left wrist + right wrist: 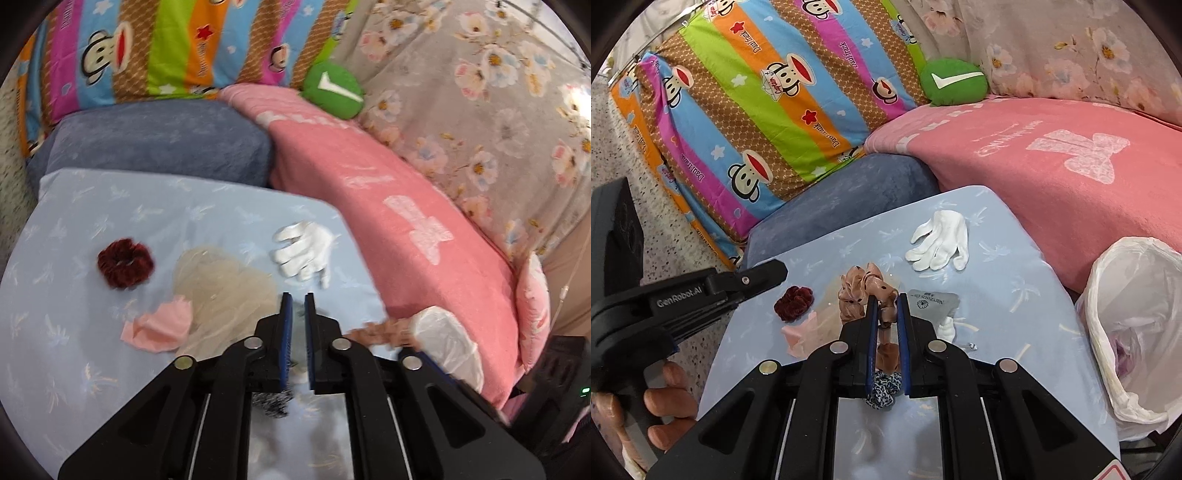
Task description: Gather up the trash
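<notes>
On the pale blue pillow (1015, 295) lie a maroon scrunchie (794, 297), a pink tissue (799, 334), a white glove (940, 240), a silver sachet (934, 304) and a white paper scrap (947, 328). My right gripper (886, 297) is shut on a tan dotted scrunchie (857, 291), lifted above the pillow. A speckled black-and-white scrunchie (882, 393) shows under its fingers. My left gripper (297, 295) hovers over a beige mesh (221, 284) with a narrow gap between its pads and nothing in it. The white trash bag (1134, 332) stands open at the pillow's right.
A pink blanket (388, 192) borders the pillow on the right, a blue cushion (159, 136) behind it. A striped cartoon quilt (757, 110), a green round plush (953, 81) and floral bedding (480, 92) rise at the back. A hand (668, 402) holds the left gripper.
</notes>
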The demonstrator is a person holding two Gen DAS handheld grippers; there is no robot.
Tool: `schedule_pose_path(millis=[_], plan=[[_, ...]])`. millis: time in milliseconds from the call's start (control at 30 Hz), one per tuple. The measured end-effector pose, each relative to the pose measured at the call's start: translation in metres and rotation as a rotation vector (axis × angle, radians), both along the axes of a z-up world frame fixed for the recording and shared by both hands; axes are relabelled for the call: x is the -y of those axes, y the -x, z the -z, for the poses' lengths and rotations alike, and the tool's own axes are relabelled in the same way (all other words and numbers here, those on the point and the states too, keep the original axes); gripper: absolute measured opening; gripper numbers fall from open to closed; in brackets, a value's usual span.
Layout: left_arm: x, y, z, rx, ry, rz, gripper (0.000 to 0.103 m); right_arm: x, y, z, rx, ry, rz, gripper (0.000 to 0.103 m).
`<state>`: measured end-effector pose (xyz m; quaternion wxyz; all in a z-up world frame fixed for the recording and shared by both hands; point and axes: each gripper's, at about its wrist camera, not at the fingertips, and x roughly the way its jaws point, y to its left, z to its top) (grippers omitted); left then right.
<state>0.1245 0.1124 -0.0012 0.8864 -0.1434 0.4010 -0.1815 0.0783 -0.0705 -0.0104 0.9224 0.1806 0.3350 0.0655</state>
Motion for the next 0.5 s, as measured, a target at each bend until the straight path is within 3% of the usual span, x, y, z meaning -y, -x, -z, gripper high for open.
schedule_pose_path(millis=[67, 100, 300, 500], plan=[[-0.013, 0.001, 0.011, -0.029, -0.009, -0.045, 0.060, -0.001, 0.001, 0.002, -0.004, -0.003, -0.007, 0.010], [-0.023, 0.001, 0.019, -0.036, -0.020, -0.088, 0.066, -0.002, 0.000, 0.003, -0.006, -0.005, -0.012, 0.010], [-0.077, -0.011, 0.063, -0.121, -0.074, -0.205, 0.067, -0.014, -0.007, 0.013, -0.017, -0.026, -0.039, 0.010], [-0.094, -0.028, 0.091, -0.191, -0.021, -0.215, 0.067, -0.038, -0.022, 0.023, -0.039, -0.020, -0.078, 0.010]])
